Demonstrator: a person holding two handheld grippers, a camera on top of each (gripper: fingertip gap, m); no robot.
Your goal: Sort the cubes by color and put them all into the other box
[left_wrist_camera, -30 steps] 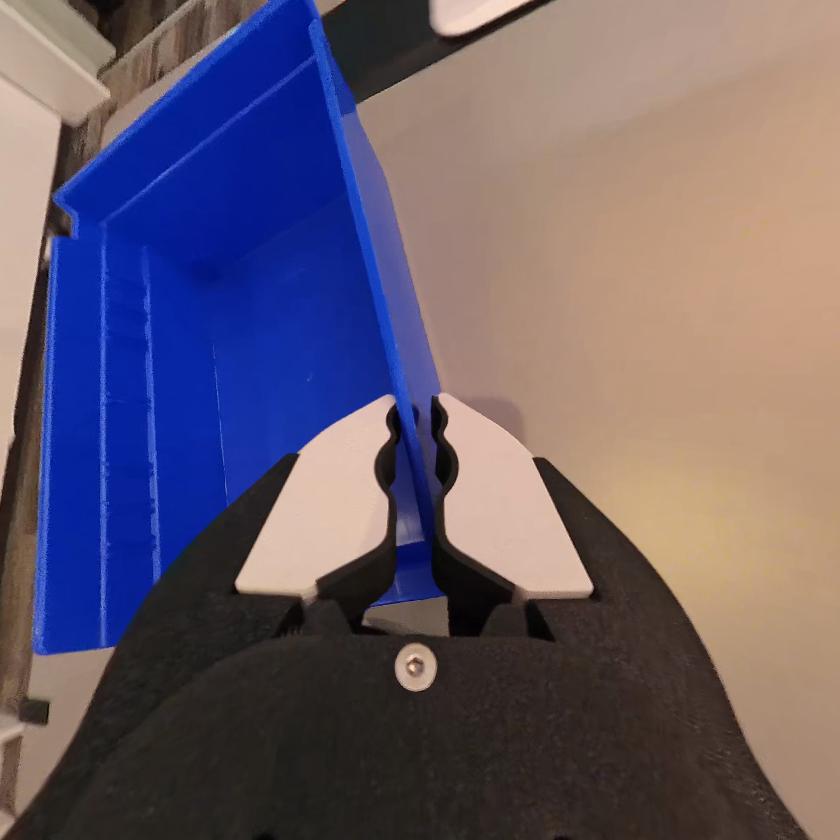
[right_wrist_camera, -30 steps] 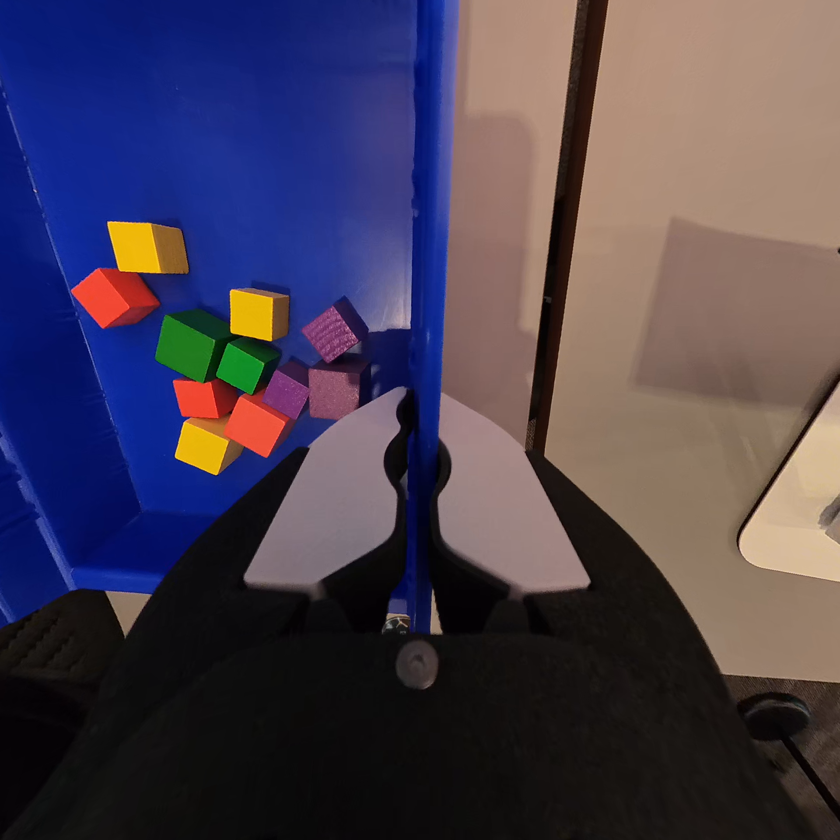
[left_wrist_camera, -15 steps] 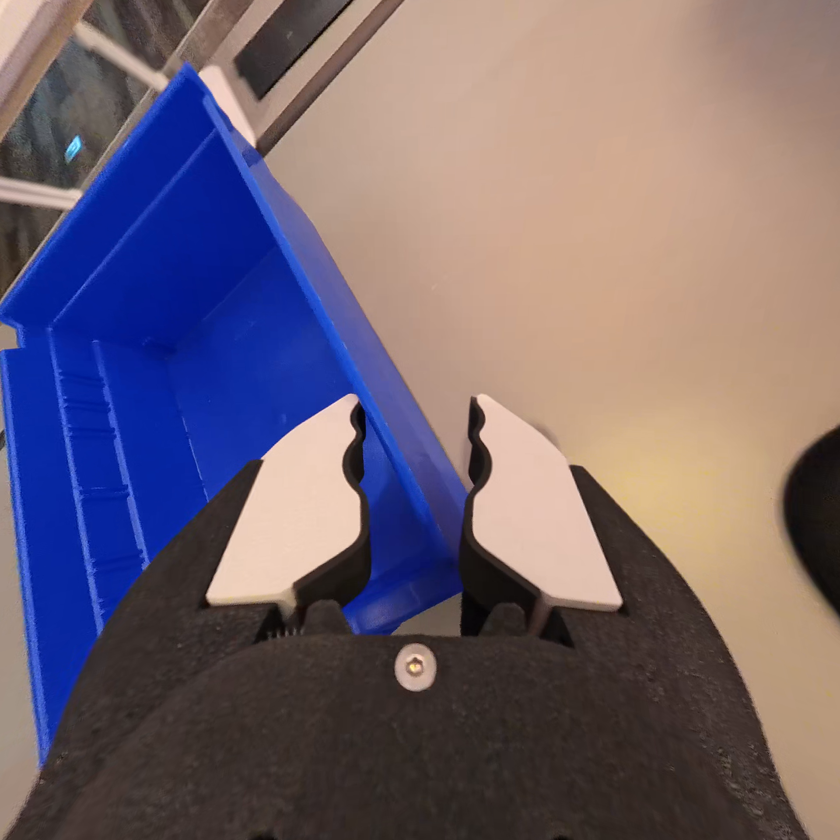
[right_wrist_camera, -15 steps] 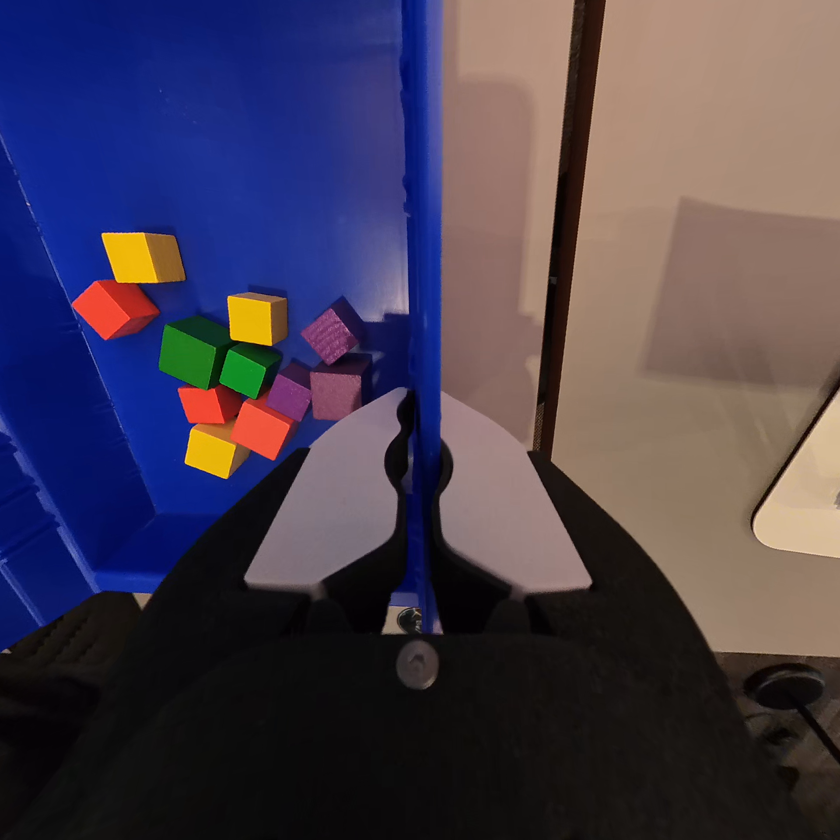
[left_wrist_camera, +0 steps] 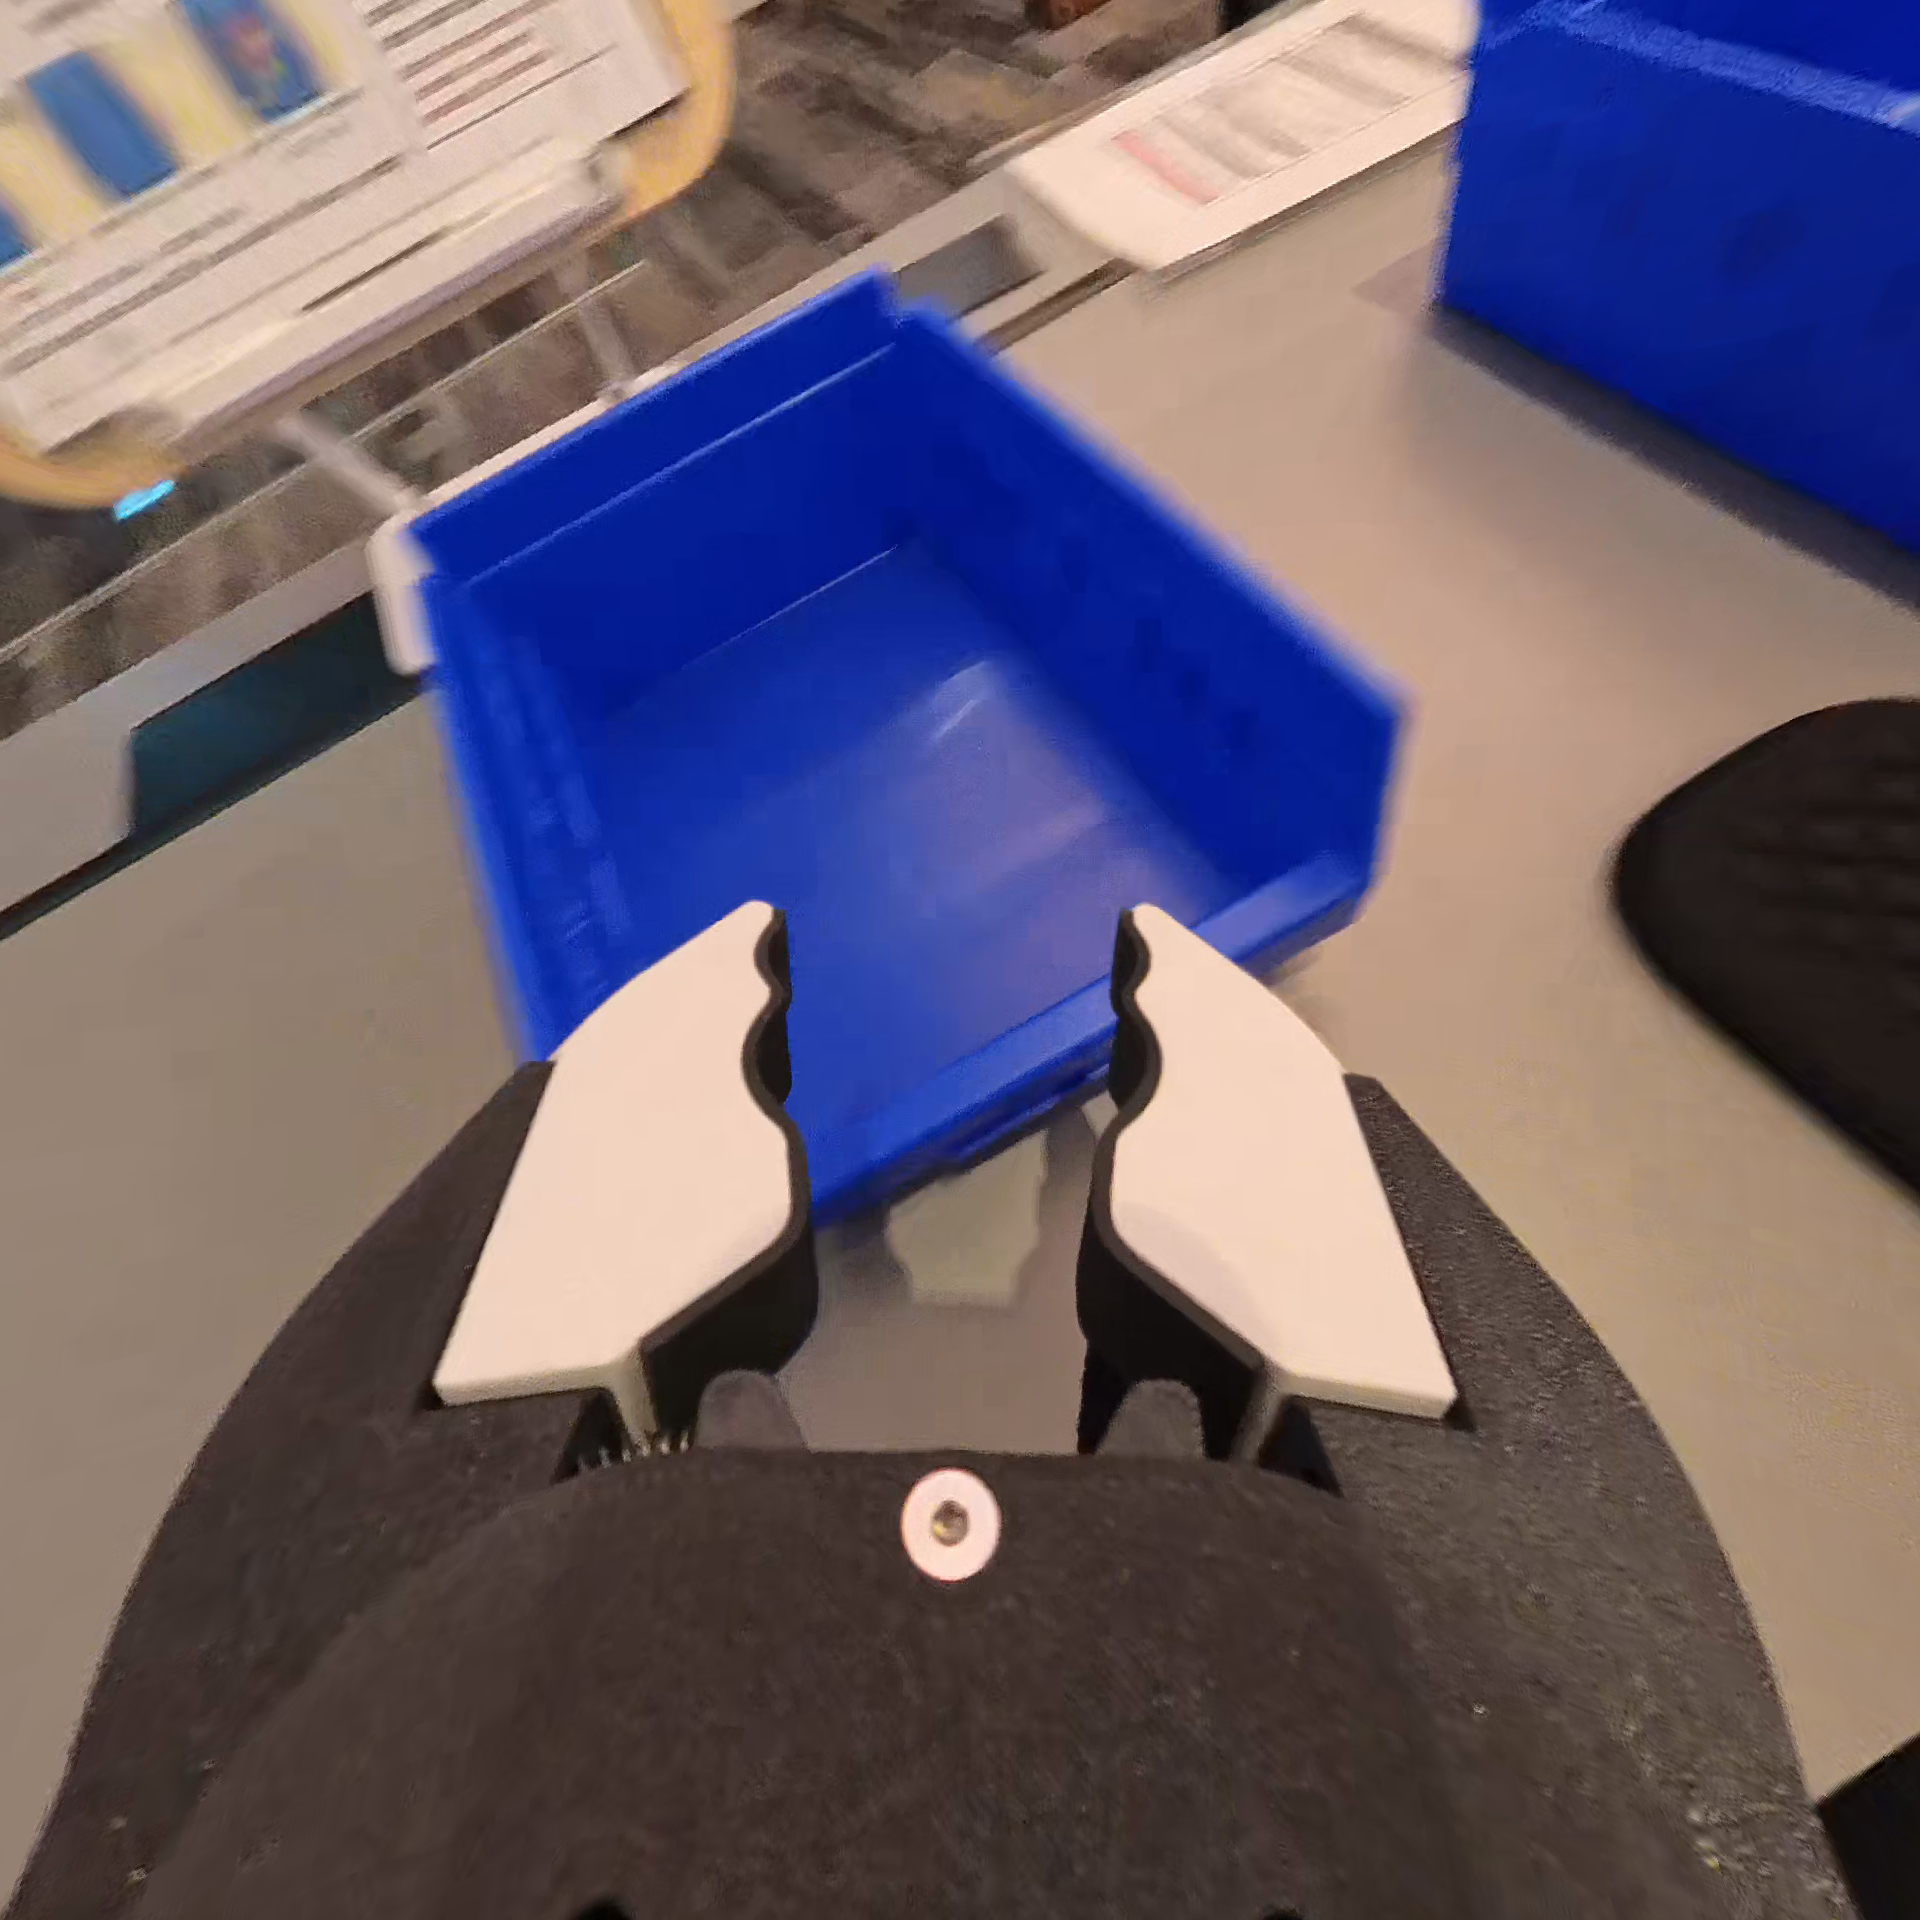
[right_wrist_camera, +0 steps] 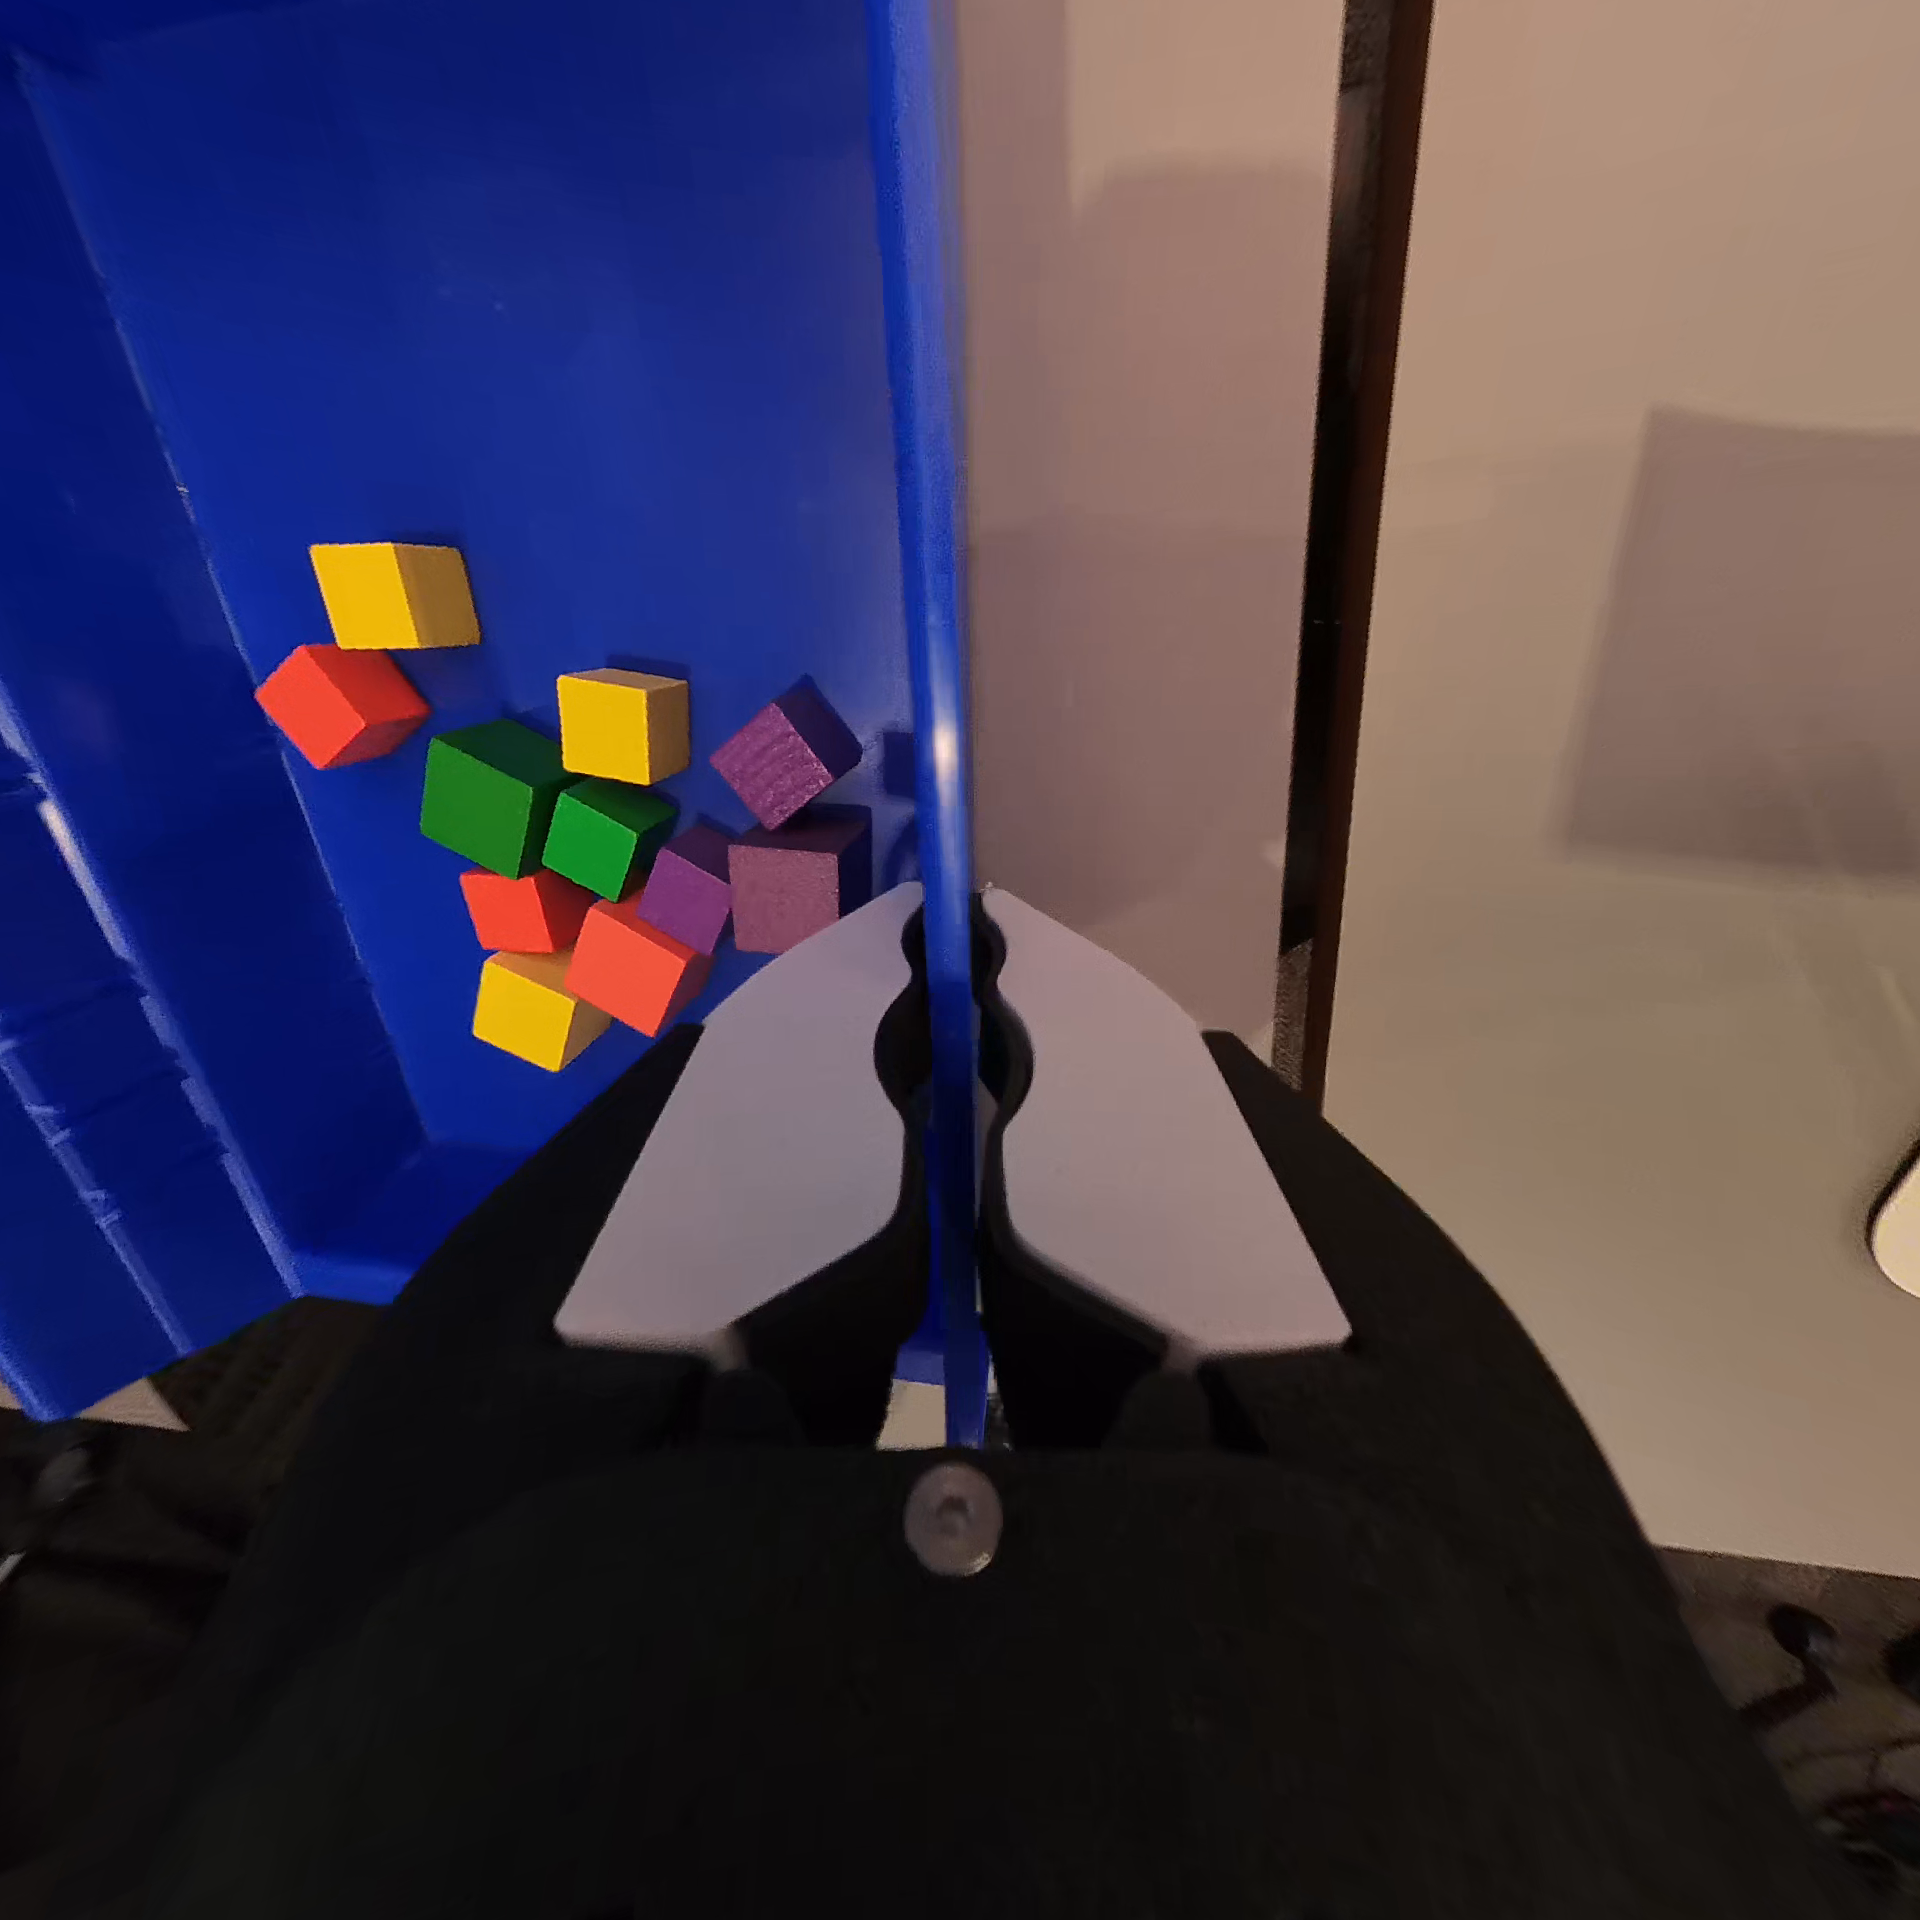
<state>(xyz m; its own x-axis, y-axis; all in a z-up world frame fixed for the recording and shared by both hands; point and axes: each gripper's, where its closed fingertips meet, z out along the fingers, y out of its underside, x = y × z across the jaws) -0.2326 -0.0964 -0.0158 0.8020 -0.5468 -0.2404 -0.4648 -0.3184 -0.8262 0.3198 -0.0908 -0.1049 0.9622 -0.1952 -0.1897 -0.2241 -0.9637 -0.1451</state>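
**Right gripper clamps cube bin; left gripper spread over empty bin**

On the grey desk [left_wrist_camera: 208, 1091], the empty blue box [left_wrist_camera: 1299, 727] sits ahead of the left gripper [left_wrist_camera: 948, 966], whose fingers are spread, holding nothing. The right gripper [right_wrist_camera: 948, 904] pinches the side wall of the cube box [right_wrist_camera: 520, 312]. The cubes [right_wrist_camera: 603, 821] cluster near that box's front edge.

Printed sheets [left_wrist_camera: 301, 197] upper left and a printed page [left_wrist_camera: 1236, 135] top right carry text, too blurred to read.
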